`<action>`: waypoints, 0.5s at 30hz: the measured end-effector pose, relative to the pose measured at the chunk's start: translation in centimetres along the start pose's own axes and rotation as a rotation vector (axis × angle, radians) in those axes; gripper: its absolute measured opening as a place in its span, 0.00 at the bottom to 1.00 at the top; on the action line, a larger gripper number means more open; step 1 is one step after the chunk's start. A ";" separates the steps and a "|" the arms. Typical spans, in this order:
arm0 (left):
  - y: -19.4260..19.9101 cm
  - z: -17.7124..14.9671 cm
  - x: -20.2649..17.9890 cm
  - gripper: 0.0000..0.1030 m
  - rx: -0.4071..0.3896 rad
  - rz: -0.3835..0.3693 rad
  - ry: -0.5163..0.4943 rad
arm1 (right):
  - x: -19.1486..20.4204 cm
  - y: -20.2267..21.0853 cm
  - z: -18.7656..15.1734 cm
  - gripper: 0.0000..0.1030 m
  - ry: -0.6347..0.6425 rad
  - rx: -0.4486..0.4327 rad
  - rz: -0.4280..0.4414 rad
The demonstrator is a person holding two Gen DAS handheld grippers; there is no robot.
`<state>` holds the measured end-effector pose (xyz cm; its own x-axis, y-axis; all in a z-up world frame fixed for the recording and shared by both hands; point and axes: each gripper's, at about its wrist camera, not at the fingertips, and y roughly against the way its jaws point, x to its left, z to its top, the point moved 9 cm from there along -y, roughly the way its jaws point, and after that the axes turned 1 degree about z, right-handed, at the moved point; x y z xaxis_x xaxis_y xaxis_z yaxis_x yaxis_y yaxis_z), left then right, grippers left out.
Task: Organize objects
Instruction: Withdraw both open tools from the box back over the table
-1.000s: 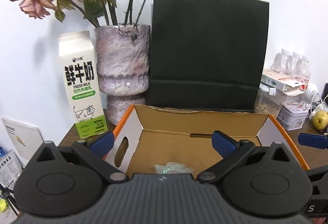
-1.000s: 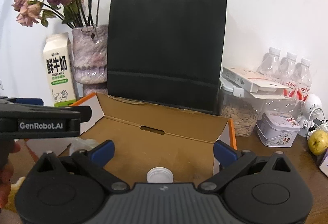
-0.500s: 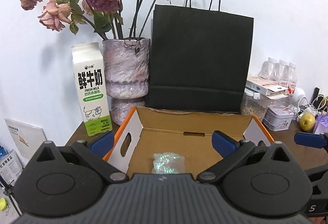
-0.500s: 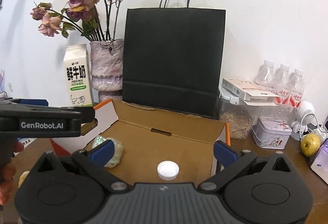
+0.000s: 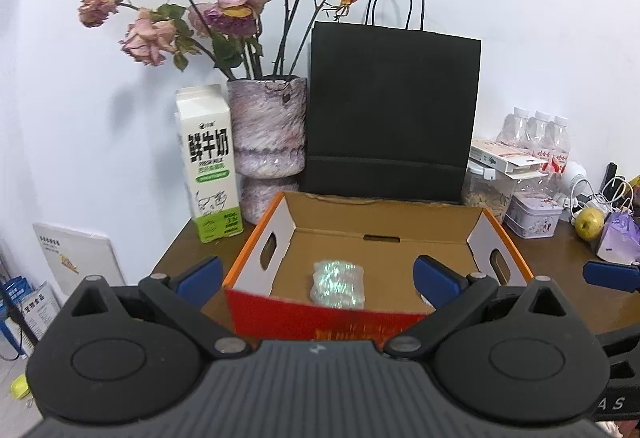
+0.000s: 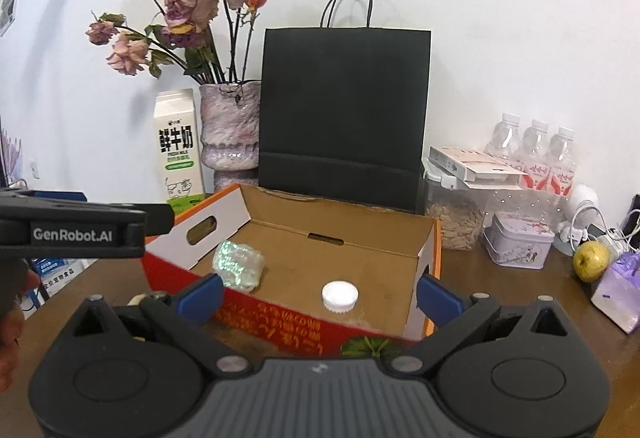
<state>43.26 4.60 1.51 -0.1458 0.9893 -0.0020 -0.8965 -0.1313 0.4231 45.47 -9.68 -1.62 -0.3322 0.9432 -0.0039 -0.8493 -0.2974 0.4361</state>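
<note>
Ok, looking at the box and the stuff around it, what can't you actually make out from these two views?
- White-capped container in the cardboard box, right wrist view: only the cap shows clearly; its clear body is hard to see.
- Same container, left wrist view: hidden behind that claw's right finger.
- Shiny green packet: glare hides any label in both views.
- Red print on the box front: blurred, partly behind the right claw.
- Purple bag: cut by the frame edge.

Left tongs (image 5: 318,274) spread wide, empty, w/ shiny packet (image 5: 338,284) inside cardboard box (image 5: 384,215).
</note>
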 end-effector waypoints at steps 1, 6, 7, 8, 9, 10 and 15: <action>0.4 -0.2 0.1 1.00 0.002 0.002 0.001 | 0.1 0.4 -0.2 1.00 -0.001 0.000 0.002; 2.7 -1.1 0.3 1.00 0.007 0.017 0.000 | 0.5 2.4 -1.2 1.00 -0.002 0.001 0.009; 3.1 -1.3 0.3 1.00 0.008 0.020 -0.003 | 0.6 2.9 -1.5 1.00 -0.002 0.002 0.010; 3.5 -1.5 0.3 1.00 0.009 0.022 -0.005 | 0.7 3.3 -1.7 1.00 -0.002 0.003 0.012; 3.9 -1.7 0.3 1.00 0.010 0.024 -0.007 | 0.8 3.6 -2.0 1.00 -0.001 0.004 0.013; 4.2 -1.8 0.3 1.00 0.011 0.027 -0.009 | 0.9 4.0 -2.2 1.00 0.000 0.005 0.015; 6.3 -2.7 0.4 1.00 0.012 0.034 -0.012 | 1.2 5.9 -3.3 1.00 0.006 0.010 0.018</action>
<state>36.42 3.96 1.69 -0.1713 0.9849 0.0232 -0.8861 -0.1643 0.4334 38.73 -10.79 -2.07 -0.3494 0.9370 -0.0014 -0.8391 -0.3123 0.4454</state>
